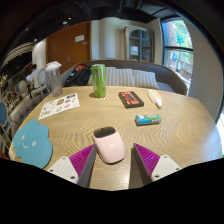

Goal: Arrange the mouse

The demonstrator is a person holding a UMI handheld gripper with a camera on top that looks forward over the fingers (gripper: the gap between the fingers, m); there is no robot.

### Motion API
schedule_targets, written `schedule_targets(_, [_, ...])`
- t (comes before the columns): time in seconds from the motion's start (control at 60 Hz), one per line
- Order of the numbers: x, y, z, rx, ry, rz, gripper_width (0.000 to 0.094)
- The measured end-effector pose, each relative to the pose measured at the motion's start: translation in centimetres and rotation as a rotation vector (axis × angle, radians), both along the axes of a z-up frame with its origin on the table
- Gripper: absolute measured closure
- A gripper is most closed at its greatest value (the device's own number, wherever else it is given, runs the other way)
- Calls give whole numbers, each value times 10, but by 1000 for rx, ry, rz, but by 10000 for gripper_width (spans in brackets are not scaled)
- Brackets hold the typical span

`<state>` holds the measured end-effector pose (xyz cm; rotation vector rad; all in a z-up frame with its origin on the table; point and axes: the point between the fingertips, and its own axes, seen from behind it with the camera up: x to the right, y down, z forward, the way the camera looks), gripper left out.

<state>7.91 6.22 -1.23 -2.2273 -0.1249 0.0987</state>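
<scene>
Open tongs (pixel 109 158) flank 1 pale mouse (pixel 109 146) resting on the counter (pixel 120 122), gaps either side. Beyond the mouse: 1 green cup (pixel 98 80), 1 black calculator (pixel 130 98), 1 blue mat (pixel 32 143).

Pink mouse (pixel 109 145), green cup (pixel 98 80), blue round mat (pixel 32 142).

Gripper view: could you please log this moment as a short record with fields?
surface: round wooden table
mouse: pale mouse between the tongs, gaps at both sides
tongs: open, not gripping
ahead: green cup, black remote-like device, teal item
left side: blue mat, printed sheet
</scene>
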Motion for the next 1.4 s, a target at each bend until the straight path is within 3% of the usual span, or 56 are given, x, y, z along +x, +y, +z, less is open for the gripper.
schedule_targets(0.183, [3,26,1,9,0,-32,194])
schedule_targets(0.3, [3,39,0,7,-5,-52,387])
schedule_targets(0.417, [3,38,-2,-22,9,-80,423])
schedule_targets(0.6, [2,30,4,-119,23,-164,570])
schedule_targets(0.65, [-11,26,27,-91,33,-185,596])
schedule_targets(0.783, [-86,13,117,65,54,-180,597])
schedule_targets(0.867, [-152,4,138,109,69,-135,599])
schedule_targets(1.1, [-302,-50,45,-13,53,-10,599])
schedule_targets(1.233, [-321,-69,2,-80,37,-44,594])
schedule_targets(1.267, [-321,-67,5,-46,37,-64,589])
schedule_targets(1.4, [-320,-66,1,-68,15,-94,440])
